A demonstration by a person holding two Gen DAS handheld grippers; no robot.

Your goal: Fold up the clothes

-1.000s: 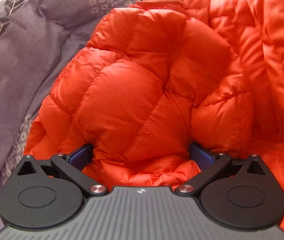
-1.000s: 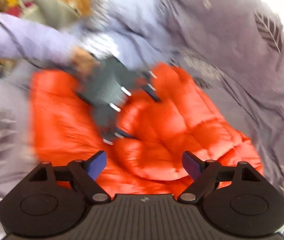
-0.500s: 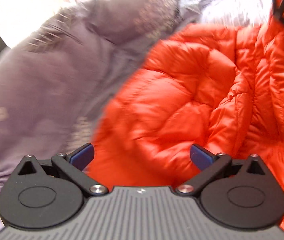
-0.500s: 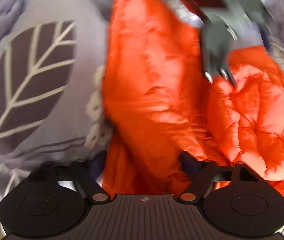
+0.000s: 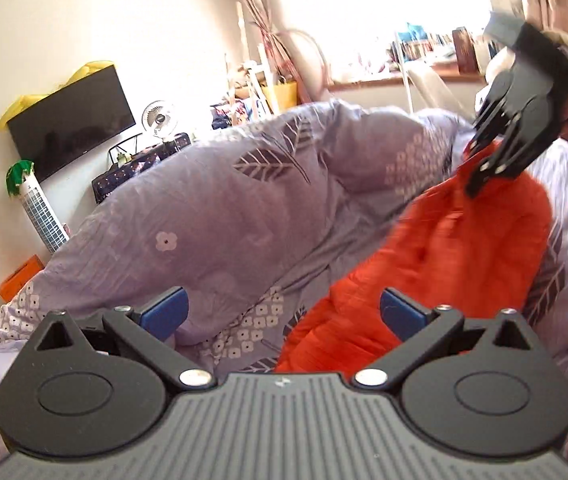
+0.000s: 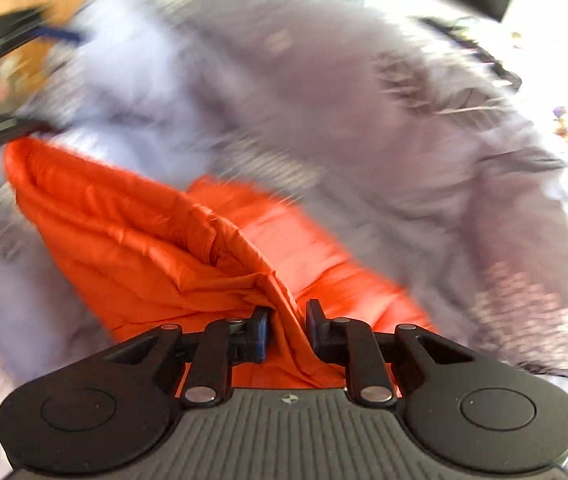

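Observation:
An orange puffer jacket lies on a lilac patterned duvet. My left gripper is open and empty, low over the duvet at the jacket's near left edge. My right gripper is shut on a fold of the orange jacket and holds it raised. In the left wrist view the right gripper shows at the upper right, pinching the jacket's top edge. The right wrist view is blurred by motion.
Beyond the bed stand a wall-mounted black TV, a small fan, a white tower fan and an orange box on the left. A bright window with a cluttered sill is at the back.
My right gripper has closed on the jacket's edge and lifted it. My left gripper has pulled back off the jacket and tilted up, so the room now shows.

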